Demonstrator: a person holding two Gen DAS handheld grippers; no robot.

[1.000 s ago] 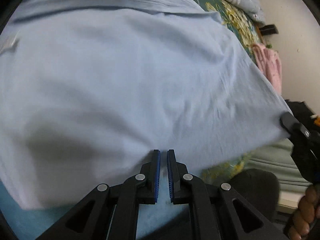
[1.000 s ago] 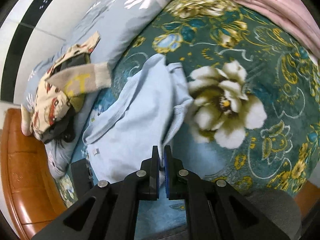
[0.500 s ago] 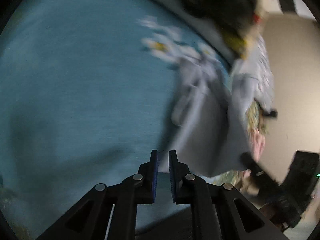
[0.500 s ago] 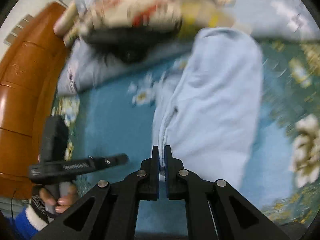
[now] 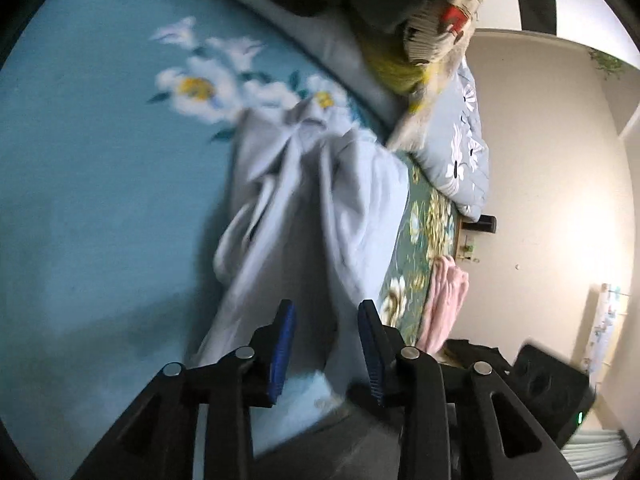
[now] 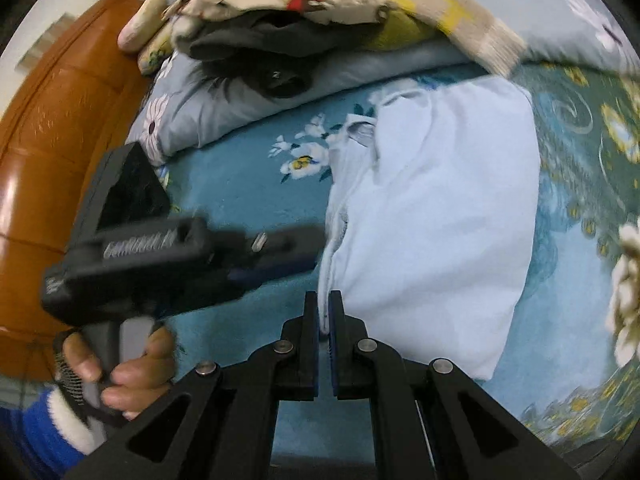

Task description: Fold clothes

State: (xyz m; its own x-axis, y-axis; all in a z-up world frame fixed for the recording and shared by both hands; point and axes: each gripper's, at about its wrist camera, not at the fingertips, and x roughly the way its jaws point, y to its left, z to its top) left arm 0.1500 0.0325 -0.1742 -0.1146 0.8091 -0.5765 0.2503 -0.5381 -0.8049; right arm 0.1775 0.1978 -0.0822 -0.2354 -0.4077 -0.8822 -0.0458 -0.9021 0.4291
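Your left hand-held gripper (image 5: 326, 346) has just been opening off the pale blue garment (image 6: 436, 216) while the right hand-held gripper (image 6: 324, 312) stays clamped on its near edge, so tugging may undo the fold.

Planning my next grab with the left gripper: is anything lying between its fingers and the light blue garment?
Nothing visible does. The left gripper is already at the light blue garment; its jaws have just been opening and the cloth lies in the gap, unpinched. The right gripper is shut on the garment's near edge. The pile of clothes sits farther back.
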